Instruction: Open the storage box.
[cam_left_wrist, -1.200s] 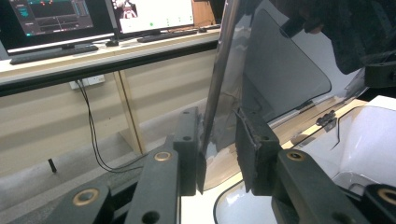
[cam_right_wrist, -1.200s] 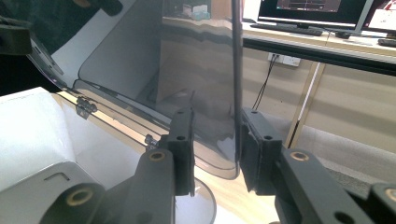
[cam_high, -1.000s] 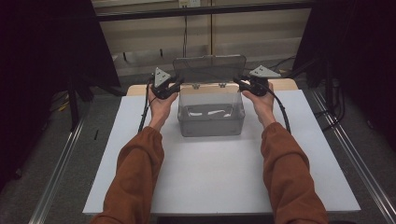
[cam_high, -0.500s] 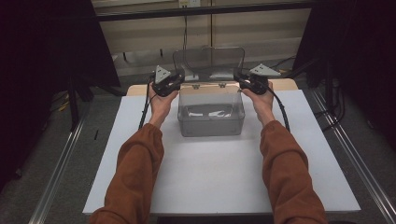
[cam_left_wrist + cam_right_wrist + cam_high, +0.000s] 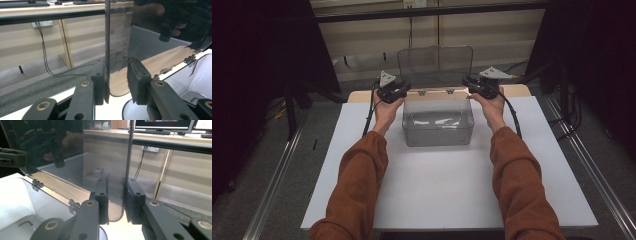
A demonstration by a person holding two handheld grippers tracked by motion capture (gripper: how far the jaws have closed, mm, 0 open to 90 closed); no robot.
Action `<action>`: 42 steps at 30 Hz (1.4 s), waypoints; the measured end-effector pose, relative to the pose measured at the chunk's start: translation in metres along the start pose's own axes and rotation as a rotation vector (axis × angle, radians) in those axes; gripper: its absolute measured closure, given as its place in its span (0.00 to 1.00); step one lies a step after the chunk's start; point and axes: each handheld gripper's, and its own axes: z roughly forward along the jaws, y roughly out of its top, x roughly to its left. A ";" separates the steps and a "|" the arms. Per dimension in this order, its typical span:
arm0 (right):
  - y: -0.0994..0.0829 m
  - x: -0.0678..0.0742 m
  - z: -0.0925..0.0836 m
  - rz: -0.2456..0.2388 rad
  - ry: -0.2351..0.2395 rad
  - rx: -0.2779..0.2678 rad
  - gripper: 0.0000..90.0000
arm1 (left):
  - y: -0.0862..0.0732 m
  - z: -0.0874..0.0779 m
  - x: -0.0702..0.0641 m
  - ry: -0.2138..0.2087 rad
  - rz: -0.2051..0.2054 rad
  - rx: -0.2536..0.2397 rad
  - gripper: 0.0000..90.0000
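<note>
While both forearms reach in from the near edge, the scene reads near to far:
Sleeves: rust-coloured sleeves (image 5: 362, 185) come up over the white counter (image 5: 442, 185), one on each side
Box: a clear plastic box (image 5: 438, 125) stands on the counter between the two hands, toward the far edge, open at the top
Left claw: the left claw (image 5: 398, 90) is at the box's far left corner; in the left gripper view its jaws stand on either side of the lid's edge, one pad (image 5: 101, 82) against the pane, the other pad (image 5: 137, 80) a little off it
Right claw: the right claw (image 5: 476, 86) is at the far right corner, closed on the lid's other side edge, its pads (image 5: 103, 197) either side of the pane
Lid: the clear lid (image 5: 436, 62) stands roughly upright on its hinges (image 5: 434, 92) along the box's far rim
Beyond: a pale wall with a socket (image 5: 409, 4) and hanging cables
</note>
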 end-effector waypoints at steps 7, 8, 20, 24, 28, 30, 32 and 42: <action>0.001 -0.001 0.002 -0.008 0.003 0.017 0.83 | 0.000 0.001 0.001 -0.005 -0.028 0.002 0.78; 0.001 -0.001 0.002 -0.020 0.001 0.026 0.83 | -0.001 0.002 0.001 -0.001 -0.018 0.006 0.78; -0.005 -0.004 0.007 0.038 0.000 0.039 0.83 | -0.001 0.005 0.003 -0.001 -0.046 0.033 0.78; -0.005 -0.004 0.009 0.047 0.002 0.043 0.83 | 0.000 0.007 0.004 -0.005 -0.062 0.048 0.78; -0.004 -0.004 0.009 0.061 -0.002 0.046 0.82 | 0.002 0.008 0.003 0.000 -0.058 0.073 0.78; -0.004 -0.004 0.010 0.076 -0.007 0.044 0.82 | 0.003 0.007 0.004 0.002 -0.050 0.081 0.78; -0.004 -0.003 0.010 0.089 -0.011 0.051 0.82 | 0.003 0.008 0.004 0.001 -0.058 0.084 0.77; -0.001 -0.005 0.014 0.132 -0.015 0.079 0.81 | 0.003 0.011 0.006 -0.009 -0.095 0.099 0.75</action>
